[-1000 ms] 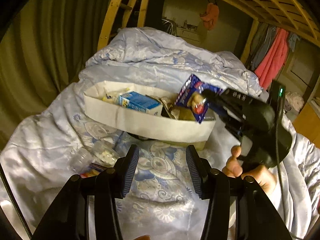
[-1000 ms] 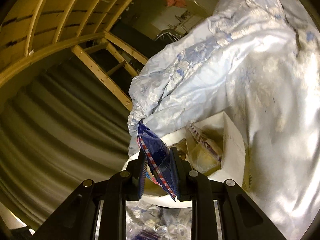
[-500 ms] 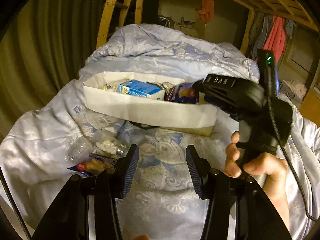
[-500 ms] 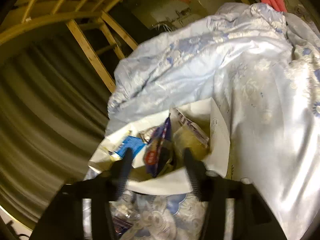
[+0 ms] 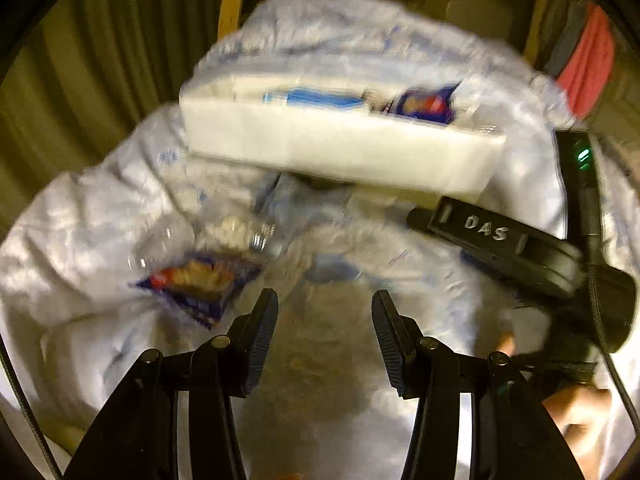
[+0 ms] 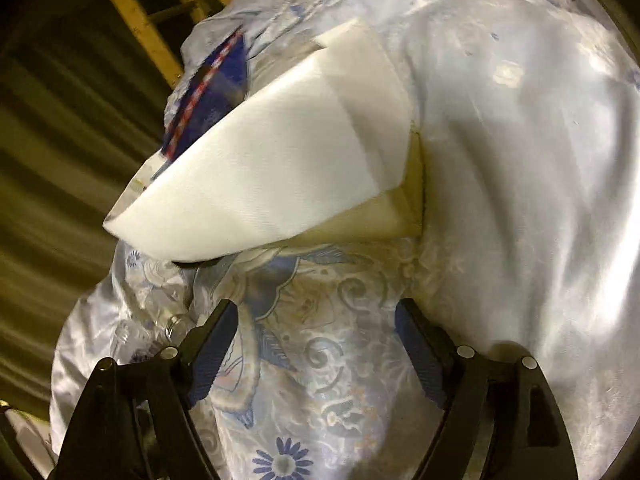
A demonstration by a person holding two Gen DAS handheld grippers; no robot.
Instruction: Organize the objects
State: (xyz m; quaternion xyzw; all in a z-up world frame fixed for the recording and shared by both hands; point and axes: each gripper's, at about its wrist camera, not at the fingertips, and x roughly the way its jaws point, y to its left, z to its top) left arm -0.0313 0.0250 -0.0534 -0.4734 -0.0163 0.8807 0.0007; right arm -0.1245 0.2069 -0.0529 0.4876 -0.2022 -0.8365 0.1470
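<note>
From the left wrist view, the left gripper (image 5: pixel 324 328) stands with its two black ribbed fingers apart and nothing between them, hanging over the pale blue flowered satin quilt (image 5: pixel 328 380). At twelve o'clock from it sits the long white cardboard box (image 5: pixel 340 148), and above its near wall show a blue and white carton (image 5: pixel 316 100) and, at the box's right end, a dark blue snack packet (image 5: pixel 420 106) standing on edge. At ten o'clock from the left gripper, out on the quilt and well apart from the box, lies a second dark blue snack packet (image 5: pixel 196 284), and just beyond it a clear plastic bag of small white pieces (image 5: pixel 232 232); the picture is blurred, so what the pieces are cannot be told. At two o'clock the right gripper (image 5: pixel 416 216) shows as a black body marked in white letters, its fingers not clear from here. From the right wrist view, the right gripper (image 6: pixel 316 336) has its fingers wide apart and empty, low over the quilt (image 6: pixel 500 160). The white box (image 6: pixel 272 168) fills the view at twelve o'clock, with the striped edge of the blue packet (image 6: pixel 216 92) rising over its rim at eleven o'clock. As a judgement, the tidying is partly done: the carton and one packet are in the box, while the second packet and the clear bag are not yet gathered, and either empty gripper is free to fetch them.
</note>
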